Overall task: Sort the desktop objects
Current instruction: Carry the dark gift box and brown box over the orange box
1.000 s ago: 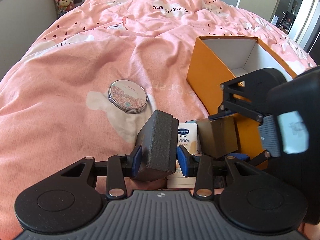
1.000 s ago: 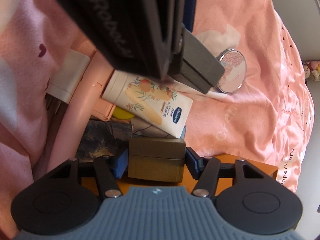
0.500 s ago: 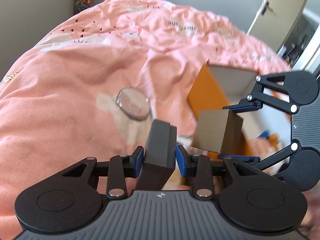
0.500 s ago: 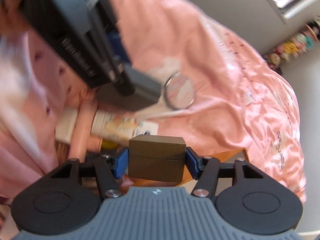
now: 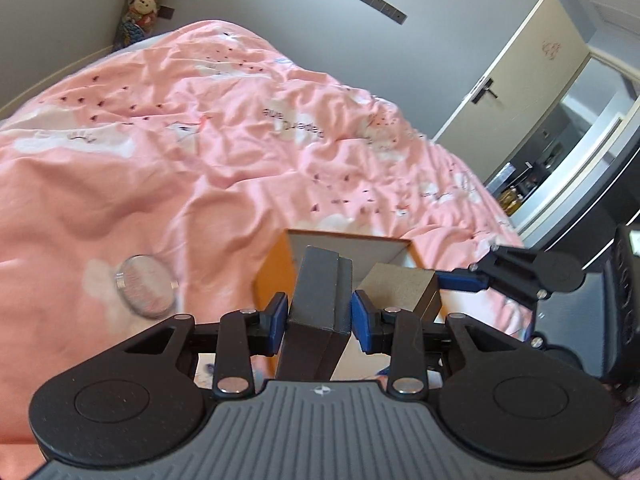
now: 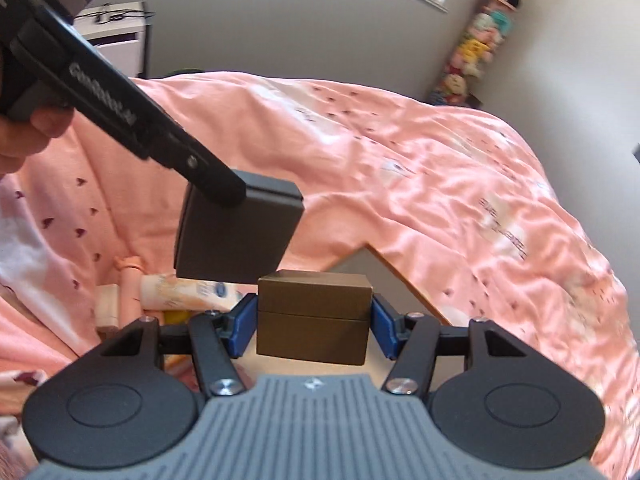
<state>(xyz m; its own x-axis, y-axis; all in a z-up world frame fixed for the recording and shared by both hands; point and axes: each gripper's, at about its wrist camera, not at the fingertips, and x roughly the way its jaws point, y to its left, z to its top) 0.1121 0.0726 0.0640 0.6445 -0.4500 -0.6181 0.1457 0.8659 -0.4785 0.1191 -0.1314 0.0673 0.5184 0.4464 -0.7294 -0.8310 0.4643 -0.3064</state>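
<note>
My left gripper (image 5: 319, 316) is shut on a flat dark grey box (image 5: 320, 296), held on edge above the pink duvet. In the right wrist view that same dark grey box (image 6: 236, 232) hangs from the left gripper's finger (image 6: 216, 184). My right gripper (image 6: 313, 320) is shut on an olive-brown lidded box (image 6: 313, 300), held level. The olive-brown box (image 5: 396, 288) is just right of the dark one. Both are lifted in front of an open orange box (image 5: 272, 276) with a white inside. A round patterned compact (image 5: 145, 291) lies on the duvet to the left.
A lotion tube (image 6: 184, 292), a pink stick (image 6: 128, 280) and other small items lie in a heap on the duvet (image 5: 200, 160) below the left gripper. A person's hand (image 6: 24, 136) holds that gripper. Grey walls, stuffed toys (image 5: 144, 0) and a door (image 5: 508, 92) lie beyond the bed.
Both grippers have risen off the heap with their boxes and rolled, and now point across the bed. The orange box, earlier at the right, now sits behind the two held boxes.
</note>
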